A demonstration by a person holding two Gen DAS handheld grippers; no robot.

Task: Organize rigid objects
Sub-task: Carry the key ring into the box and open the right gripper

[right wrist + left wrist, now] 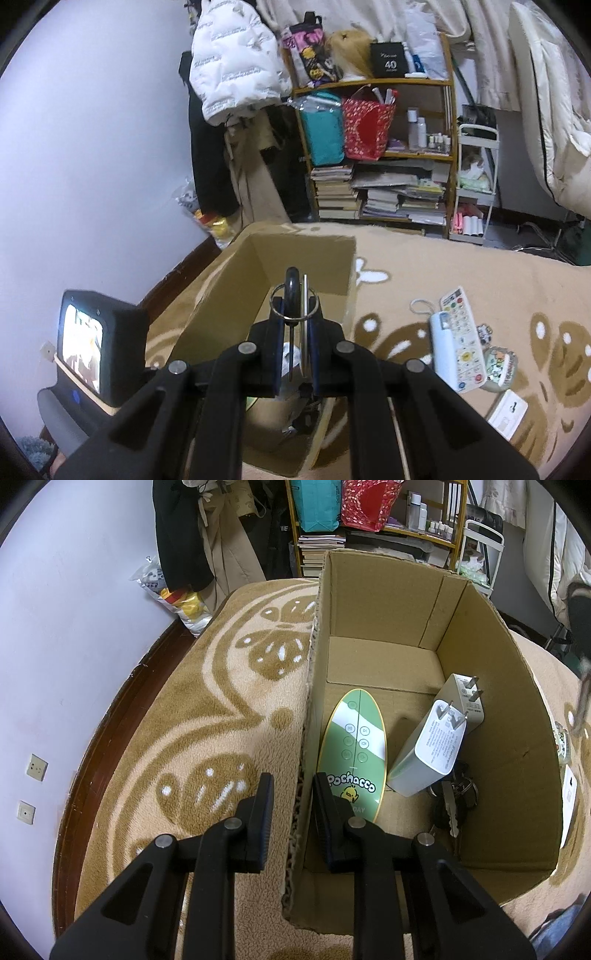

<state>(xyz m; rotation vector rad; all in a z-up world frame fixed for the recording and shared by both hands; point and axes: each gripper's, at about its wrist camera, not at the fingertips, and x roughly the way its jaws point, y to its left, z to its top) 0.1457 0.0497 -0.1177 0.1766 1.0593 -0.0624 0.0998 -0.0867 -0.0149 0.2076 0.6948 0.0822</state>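
An open cardboard box [388, 602] stands on a tan patterned blanket [207, 716]. Inside it lie a green oval "Pochacco" panel [352, 753], two white plug chargers [432, 746] leaning together, and a bunch of keys [454, 805]. My left gripper [294, 805] straddles the box's left wall, one finger outside and one inside, shut on that wall. My right gripper [295, 317] hangs above the box [221, 306], shut on a key ring [294, 308] with a black-headed key and a metal key sticking up.
On the blanket right of the box lie a white remote [463, 339], a pale blue device [443, 350], a small round tin [498, 365] and a white card [508, 413]. A bookshelf [380, 184] and hanging coats stand behind. A wall runs along the left.
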